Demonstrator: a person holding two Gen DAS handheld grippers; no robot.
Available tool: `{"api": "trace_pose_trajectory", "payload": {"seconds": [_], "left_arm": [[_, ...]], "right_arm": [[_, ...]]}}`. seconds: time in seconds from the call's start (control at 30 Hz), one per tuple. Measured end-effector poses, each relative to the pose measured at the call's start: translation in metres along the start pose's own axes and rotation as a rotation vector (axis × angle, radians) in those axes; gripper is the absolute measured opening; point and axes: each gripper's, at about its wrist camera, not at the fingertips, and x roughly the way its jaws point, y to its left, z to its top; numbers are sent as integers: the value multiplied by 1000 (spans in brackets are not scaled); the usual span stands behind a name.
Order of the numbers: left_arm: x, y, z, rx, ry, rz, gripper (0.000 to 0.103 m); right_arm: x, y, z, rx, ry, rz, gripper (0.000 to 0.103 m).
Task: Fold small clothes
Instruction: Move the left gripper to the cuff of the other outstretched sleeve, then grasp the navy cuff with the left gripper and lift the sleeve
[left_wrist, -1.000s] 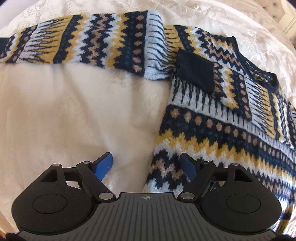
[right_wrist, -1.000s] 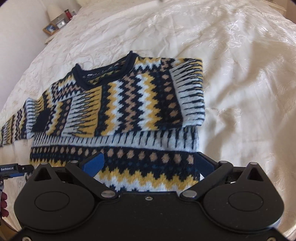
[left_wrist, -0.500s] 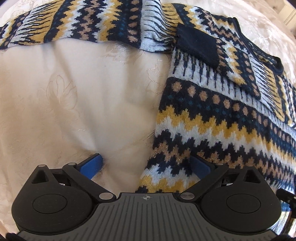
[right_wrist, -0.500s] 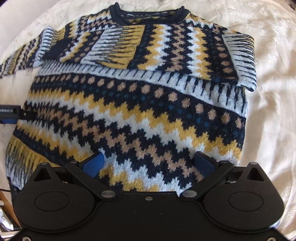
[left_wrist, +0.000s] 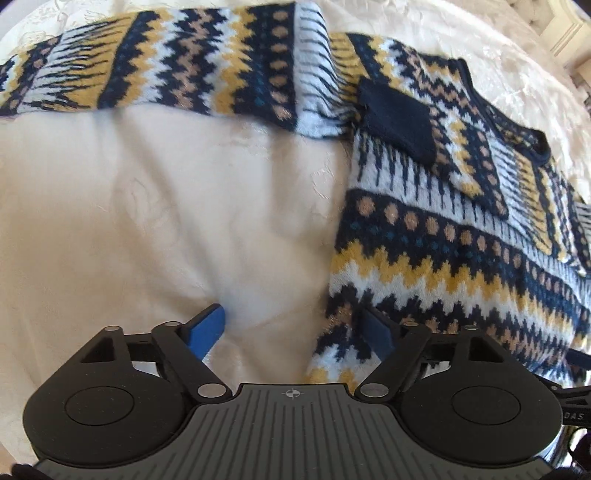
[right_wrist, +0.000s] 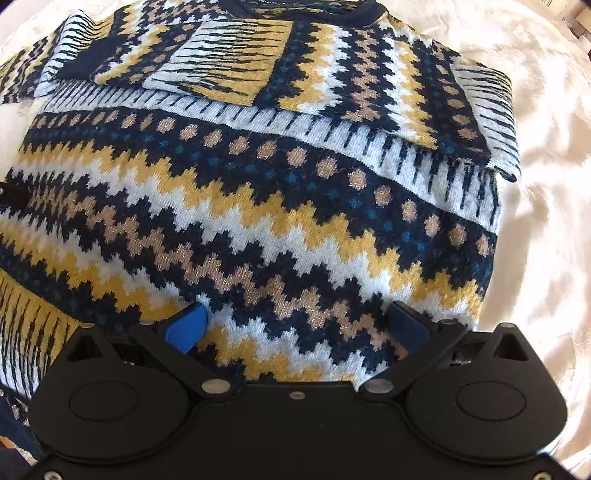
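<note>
Under right gripper (right_wrist: 295, 325), sweater (right_wrist: 258, 206), jaws apart

the only readable lettering is "das", pale on a black device (left_wrist: 574, 404) at the right edge of the left wrist view (the word seems cut off, so it may be part of a longer one). the left gripper (left_wrist: 293, 332) carries a small crosshair sign on its ribbed body. nothing is legible in the right wrist view.
</note>
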Motion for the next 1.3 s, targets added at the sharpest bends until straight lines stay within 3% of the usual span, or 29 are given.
{"api": "trace_pose_trajectory", "payload": {"seconds": [0.37,0.6,0.9,1.17,1.23,1.3], "left_arm": [[-52,142,54,-297,-230,140,76],[-65,207,89,-402,-315,231,76],[-53,234,123,-400,-361,264,76],[-48,253,136,-410,-421,232,75],[-51,256,134,-411,-453,221,68],[-53,258,132,-415,-474,219,38]], "right_arm": [[0,6,21,125,54,-69,102],[-32,20,48,246,-46,-26,102],[-41,58,94,193,-124,54,102],[-57,72,106,161,-157,93,102],[-59,76,108,147,-158,94,102],[-61,79,109,128,-159,89,102]]}}
